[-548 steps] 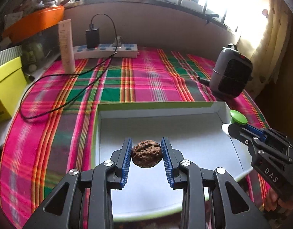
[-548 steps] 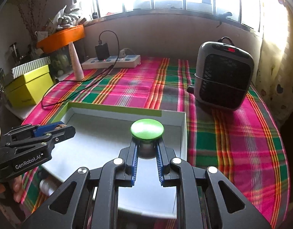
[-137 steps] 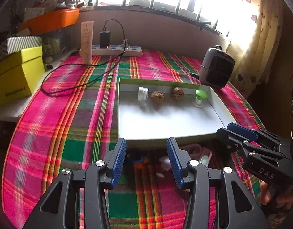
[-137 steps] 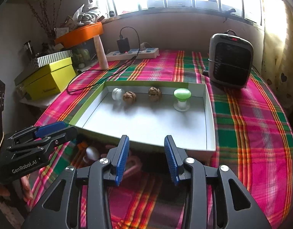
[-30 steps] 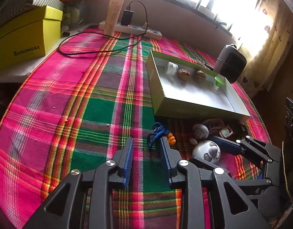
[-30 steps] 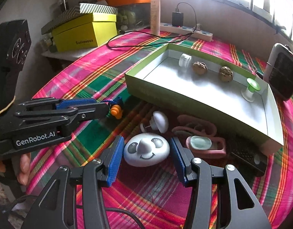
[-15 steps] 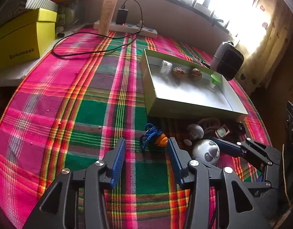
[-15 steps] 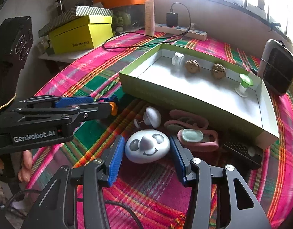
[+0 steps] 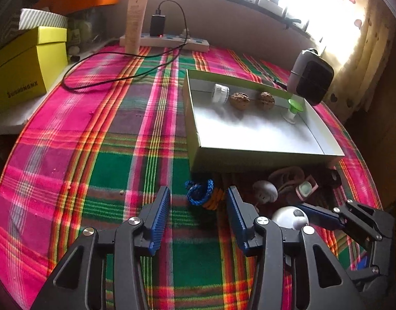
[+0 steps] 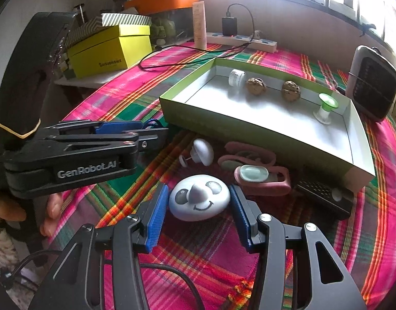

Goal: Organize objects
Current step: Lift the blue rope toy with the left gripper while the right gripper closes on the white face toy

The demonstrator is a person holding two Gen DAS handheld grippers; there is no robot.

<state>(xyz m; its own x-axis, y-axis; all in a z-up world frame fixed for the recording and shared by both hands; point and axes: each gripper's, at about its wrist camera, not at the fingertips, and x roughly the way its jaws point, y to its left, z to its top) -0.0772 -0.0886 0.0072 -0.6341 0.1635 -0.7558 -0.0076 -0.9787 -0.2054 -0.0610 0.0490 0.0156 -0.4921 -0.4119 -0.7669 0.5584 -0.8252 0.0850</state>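
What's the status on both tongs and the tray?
Left tongs open around the blue-orange cord toy. Right tongs open, straddling the panda-face piece, not visibly pressing it. Tray holds four items. Nothing in the way.

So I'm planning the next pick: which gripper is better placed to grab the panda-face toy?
Right. The right gripper already straddles the panda-face toy, jaws open on either side. The left gripper faces the blue cord bundle instead.

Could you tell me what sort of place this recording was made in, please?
Most likely a room in someone's home, not a lab: a round table under a plaid tablecloth stands by a curtained window, with a power strip, a small space heater and a yellow shoebox around it.
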